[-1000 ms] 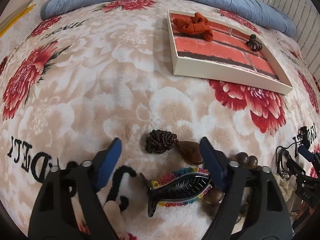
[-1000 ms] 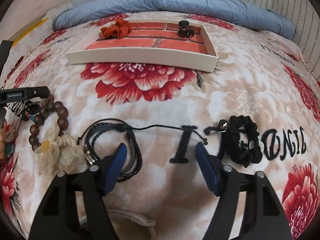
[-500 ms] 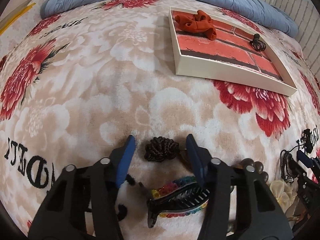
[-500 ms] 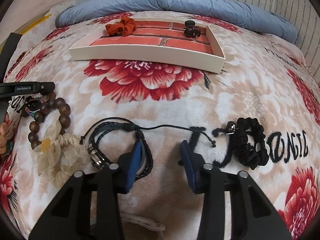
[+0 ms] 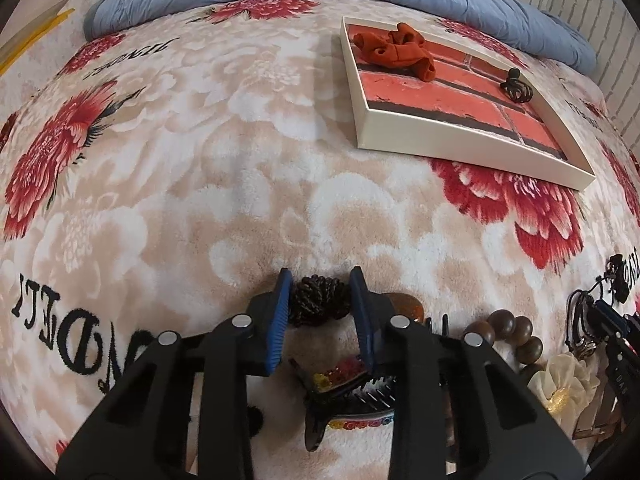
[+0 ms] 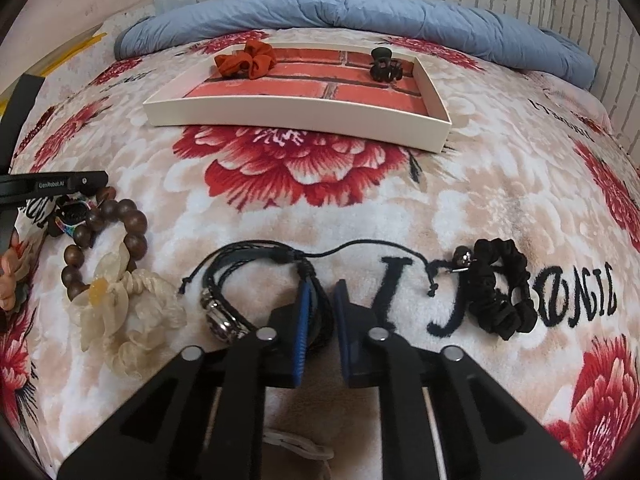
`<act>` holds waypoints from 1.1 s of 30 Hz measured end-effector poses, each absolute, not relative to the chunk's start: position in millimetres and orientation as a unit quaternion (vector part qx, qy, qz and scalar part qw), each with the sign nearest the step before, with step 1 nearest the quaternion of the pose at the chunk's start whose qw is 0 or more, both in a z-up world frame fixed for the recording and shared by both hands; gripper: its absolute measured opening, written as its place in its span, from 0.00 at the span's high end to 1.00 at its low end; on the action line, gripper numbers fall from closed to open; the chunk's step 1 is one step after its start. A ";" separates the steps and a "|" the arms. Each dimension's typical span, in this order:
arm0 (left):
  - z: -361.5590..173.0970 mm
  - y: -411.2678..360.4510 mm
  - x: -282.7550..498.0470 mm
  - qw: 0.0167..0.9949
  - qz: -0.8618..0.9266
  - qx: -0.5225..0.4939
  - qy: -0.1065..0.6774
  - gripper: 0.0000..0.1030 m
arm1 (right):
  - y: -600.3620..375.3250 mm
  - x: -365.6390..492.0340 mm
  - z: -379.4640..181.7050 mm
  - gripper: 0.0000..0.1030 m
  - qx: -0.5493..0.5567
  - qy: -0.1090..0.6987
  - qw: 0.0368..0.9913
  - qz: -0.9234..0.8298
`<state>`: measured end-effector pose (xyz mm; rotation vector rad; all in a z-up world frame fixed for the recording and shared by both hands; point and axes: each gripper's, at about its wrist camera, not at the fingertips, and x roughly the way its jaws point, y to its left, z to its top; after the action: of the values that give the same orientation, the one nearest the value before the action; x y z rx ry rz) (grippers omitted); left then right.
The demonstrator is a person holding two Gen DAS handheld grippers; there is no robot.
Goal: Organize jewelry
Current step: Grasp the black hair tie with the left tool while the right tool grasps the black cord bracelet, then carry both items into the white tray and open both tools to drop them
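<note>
In the left wrist view my left gripper (image 5: 319, 292) has closed its blue pads on both sides of a dark brown braided hair tie (image 5: 318, 299) lying on the blanket. In the right wrist view my right gripper (image 6: 321, 300) has narrowed onto the right side of a black leather cord bracelet (image 6: 256, 280); its strands sit between the pads. A cream tray (image 6: 296, 114) with a red brick-pattern floor holds an orange scrunchie (image 6: 245, 60) and a small dark claw clip (image 6: 385, 65); it also shows in the left wrist view (image 5: 460, 146).
On the floral blanket lie a rainbow-beaded black hair claw (image 5: 352, 396), an amber piece (image 5: 408, 306), a wooden bead bracelet (image 6: 108, 240), a cream flower scrunchie (image 6: 124, 316) and a black scrunchie (image 6: 500, 292). A folded blue duvet (image 6: 360, 20) lies behind the tray.
Both grippers have closed from wide open. The left moved forward and clamped the brown braided hair tie. The right narrowed onto the black cord bracelet.
</note>
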<state>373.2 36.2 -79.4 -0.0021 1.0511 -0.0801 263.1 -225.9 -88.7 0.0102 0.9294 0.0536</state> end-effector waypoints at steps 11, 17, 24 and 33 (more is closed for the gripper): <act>-62.9 31.6 360.1 0.883 -0.039 0.011 0.467 0.76 | -226.1 263.3 -71.7 0.93 -0.007 0.423 0.906 0.026; -41.2 31.1 360.5 0.893 -0.043 0.006 0.448 0.76 | -232.5 272.7 -58.1 0.93 -0.003 0.404 0.915 0.022; -20.8 28.2 370.5 0.900 -0.046 0.002 0.433 0.77 | -233.1 289.2 -41.8 0.93 -0.003 0.384 0.923 0.027; 4.9 21.7 390.1 0.908 -0.054 -0.012 0.416 0.77 | -242.2 316.5 -16.0 0.93 0.006 0.359 0.933 0.023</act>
<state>390.1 21.7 4.9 -0.0248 0.8591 -0.1112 316.5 -242.2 -16.0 0.0120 0.7339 0.0467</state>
